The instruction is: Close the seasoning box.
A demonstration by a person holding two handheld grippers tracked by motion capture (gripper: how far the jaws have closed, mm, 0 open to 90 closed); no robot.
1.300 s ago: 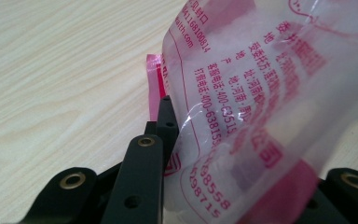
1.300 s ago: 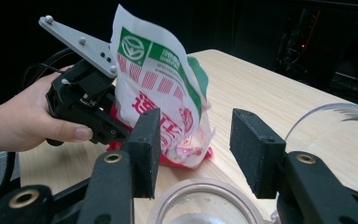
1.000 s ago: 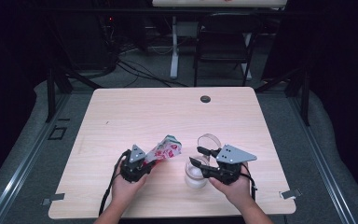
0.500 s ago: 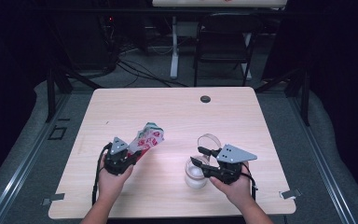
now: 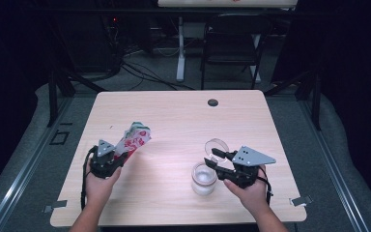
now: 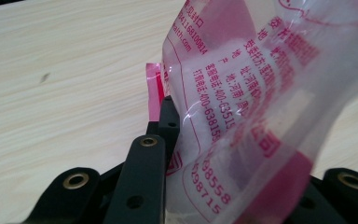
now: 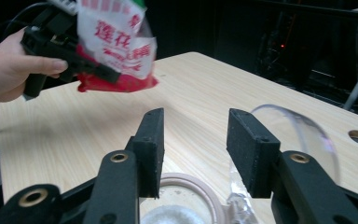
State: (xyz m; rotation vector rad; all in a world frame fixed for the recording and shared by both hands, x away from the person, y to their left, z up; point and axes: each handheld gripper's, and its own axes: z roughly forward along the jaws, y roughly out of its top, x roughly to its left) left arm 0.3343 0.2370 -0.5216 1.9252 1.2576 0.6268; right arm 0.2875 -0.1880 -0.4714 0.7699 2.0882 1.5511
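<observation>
Two grippers worked the table: the left gripper clamped a red-and-white bag held clear above the wood, while the right gripper's jaws, just closing slightly, stood apart over an open jar.

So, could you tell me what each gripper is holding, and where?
Left gripper clamps the bag by its lower end; right gripper holds nothing.

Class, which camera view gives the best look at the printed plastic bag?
The left gripper view: the bag is closest, its red print sharpest. The high view shows it small, gripped by the left claw; the right gripper view shows its front farther off.
</observation>
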